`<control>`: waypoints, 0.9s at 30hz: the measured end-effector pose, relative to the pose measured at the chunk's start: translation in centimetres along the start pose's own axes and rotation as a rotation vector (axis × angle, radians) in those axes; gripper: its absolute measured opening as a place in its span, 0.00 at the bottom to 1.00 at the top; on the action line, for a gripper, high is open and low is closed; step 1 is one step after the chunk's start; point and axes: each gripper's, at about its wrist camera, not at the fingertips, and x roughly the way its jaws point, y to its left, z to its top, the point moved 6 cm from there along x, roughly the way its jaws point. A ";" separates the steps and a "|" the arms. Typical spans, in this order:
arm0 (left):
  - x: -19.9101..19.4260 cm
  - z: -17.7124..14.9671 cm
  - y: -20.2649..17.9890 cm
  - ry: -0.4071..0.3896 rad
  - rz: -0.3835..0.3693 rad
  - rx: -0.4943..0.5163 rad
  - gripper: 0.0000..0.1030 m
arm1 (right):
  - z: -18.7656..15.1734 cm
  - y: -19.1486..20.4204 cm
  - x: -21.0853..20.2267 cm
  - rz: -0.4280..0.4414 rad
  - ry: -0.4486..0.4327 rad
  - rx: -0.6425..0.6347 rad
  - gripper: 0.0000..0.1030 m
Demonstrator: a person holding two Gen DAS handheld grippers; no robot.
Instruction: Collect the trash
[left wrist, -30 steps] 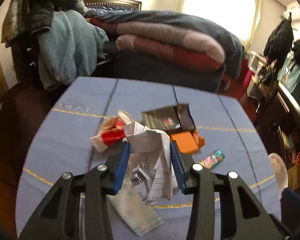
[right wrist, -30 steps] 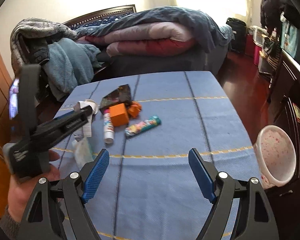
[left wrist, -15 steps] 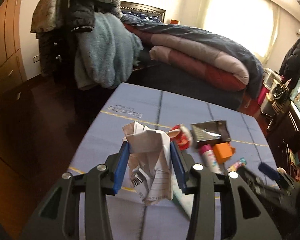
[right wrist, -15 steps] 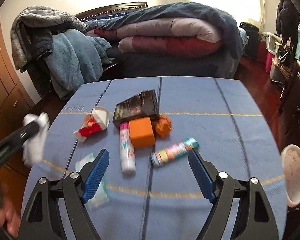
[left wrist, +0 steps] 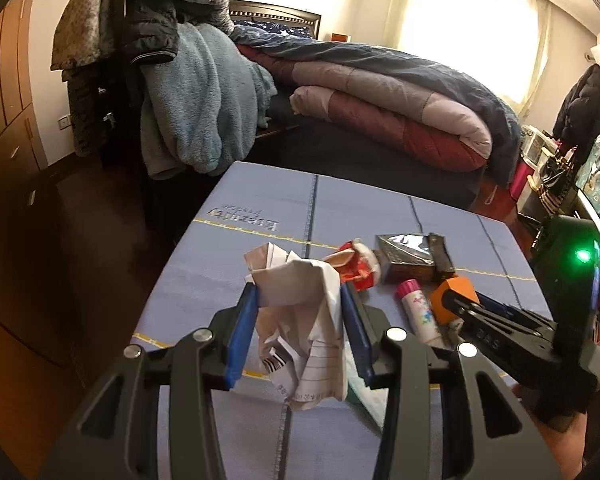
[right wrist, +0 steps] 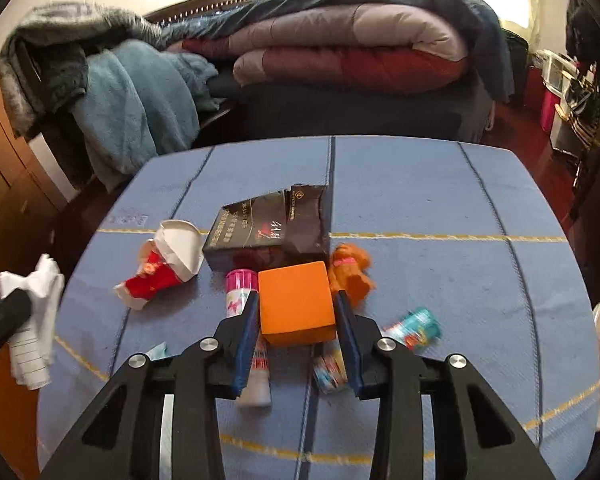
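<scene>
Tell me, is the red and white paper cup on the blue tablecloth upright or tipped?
Tipped. The red and white paper cup lies on its side on the blue tablecloth, its crushed white mouth facing sideways.

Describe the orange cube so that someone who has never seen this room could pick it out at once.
Start at the blue cloth-covered table in front of the bed, then go to the litter at its middle. The orange cube sits just in front of the dark flattened box, between the right gripper's blue fingers. It alone is plain: a smooth, unprinted block.

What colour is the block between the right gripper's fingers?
Plain orange block, no print visible; clearest in the right wrist view, between the right gripper.
</scene>
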 end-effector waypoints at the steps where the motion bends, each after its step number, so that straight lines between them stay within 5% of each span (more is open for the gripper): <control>1: -0.2 0.0 -0.3 -0.003 -0.004 0.003 0.42 | -0.1 -0.2 -0.7 0.004 -0.006 0.007 0.36; 14: -5.3 0.3 -4.8 -0.049 -0.048 0.055 0.42 | -2.9 -4.9 -10.5 0.001 -0.080 0.086 0.37; 27: -13.1 0.3 -17.7 -0.141 -0.225 0.217 0.43 | -4.8 -11.0 -21.5 -0.064 -0.220 0.134 0.37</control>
